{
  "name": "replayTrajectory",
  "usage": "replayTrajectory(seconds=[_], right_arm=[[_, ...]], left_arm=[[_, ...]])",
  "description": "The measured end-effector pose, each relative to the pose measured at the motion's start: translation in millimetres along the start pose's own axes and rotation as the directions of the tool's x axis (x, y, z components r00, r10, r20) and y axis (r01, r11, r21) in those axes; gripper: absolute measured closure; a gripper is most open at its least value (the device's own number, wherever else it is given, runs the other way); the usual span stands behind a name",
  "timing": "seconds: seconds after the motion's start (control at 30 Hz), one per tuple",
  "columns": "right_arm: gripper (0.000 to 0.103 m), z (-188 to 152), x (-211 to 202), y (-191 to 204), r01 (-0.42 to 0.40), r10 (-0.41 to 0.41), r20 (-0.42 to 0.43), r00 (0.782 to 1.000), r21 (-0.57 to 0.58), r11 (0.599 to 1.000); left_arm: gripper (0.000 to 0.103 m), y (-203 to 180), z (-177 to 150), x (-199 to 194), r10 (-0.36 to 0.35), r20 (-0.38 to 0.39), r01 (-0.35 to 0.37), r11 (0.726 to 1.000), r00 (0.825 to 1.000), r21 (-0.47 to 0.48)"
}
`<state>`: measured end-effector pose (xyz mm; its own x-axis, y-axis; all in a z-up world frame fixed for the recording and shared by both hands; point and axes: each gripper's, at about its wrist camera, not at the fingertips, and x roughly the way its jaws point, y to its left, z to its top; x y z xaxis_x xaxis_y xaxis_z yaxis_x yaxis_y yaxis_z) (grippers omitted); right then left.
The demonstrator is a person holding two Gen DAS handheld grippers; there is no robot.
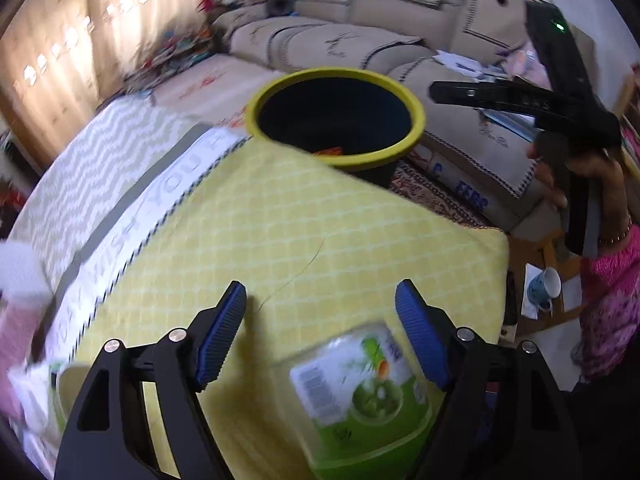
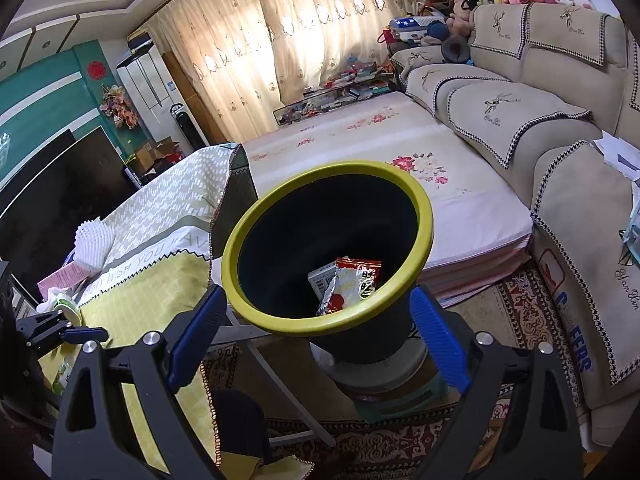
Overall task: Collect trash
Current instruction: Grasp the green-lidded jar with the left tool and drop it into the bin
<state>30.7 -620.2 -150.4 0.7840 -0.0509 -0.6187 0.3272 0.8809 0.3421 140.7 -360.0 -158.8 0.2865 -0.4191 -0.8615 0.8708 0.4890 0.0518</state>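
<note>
Lying btwn spread left fingers: green-label container; right fingers spread, holding nothing, over bin.

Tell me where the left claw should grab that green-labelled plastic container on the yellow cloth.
Grip the green-labelled container across its flat side walls, coming from straight behind as the left claw already faces. It lies tilted between the open fingers, nearer the right pad, so shift right a little to centre it first.

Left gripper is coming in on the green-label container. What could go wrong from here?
1. The green-label container lies off-centre, near one blue finger of the open left gripper, so closing may knock it aside.
2. It sits near the table edge and could roll off.
3. The bin stands off the table, so a drop lands on the floor.
</note>
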Motion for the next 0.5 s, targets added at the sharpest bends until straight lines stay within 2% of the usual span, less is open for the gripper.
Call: replayTrajectory(seconds=[0.1, 0.17, 0.23, 0.3, 0.4, 0.5], right_arm=[[0.014, 0, 0, -1, -0.001, 0.001, 0.002, 1.0, 0.004, 1.0], [0.014, 0, 1, 0, -0.008, 0.008, 0.003, 1.0, 0.005, 1.0], [0.014, 0, 3, 2, -0.016, 0.016, 0.001, 1.0, 0.003, 1.0], [0.014, -2, 4, 4, -0.027, 0.027, -0.002, 1.0, 0.0, 1.0], [0.014, -4, 5, 9, -0.038, 0.038, -0.011, 0.999, -0.012, 0.999], [0.014, -7, 2, 9, -0.044, 0.044, -0.011, 0.999, -0.015, 0.999]], left_arm=[[0.02, 5, -10, -11, 0.047, -0.026, -0.049, 0.994, 0.999, -0.102], [0.014, 9, -18, -19, 0.064, -0.042, -0.071, 0.978, 0.997, -0.195], [0.014, 11, -25, -22, 0.067, -0.046, -0.077, 0.966, 0.997, -0.246], [0.014, 11, -31, -21, 0.088, -0.048, -0.098, 0.96, 0.995, -0.262], [0.018, 9, -37, -15, 0.073, -0.064, -0.087, 0.96, 0.995, -0.266], [0.03, 6, -37, -15, 0.101, -0.049, -0.109, 0.966, 0.994, -0.233]])
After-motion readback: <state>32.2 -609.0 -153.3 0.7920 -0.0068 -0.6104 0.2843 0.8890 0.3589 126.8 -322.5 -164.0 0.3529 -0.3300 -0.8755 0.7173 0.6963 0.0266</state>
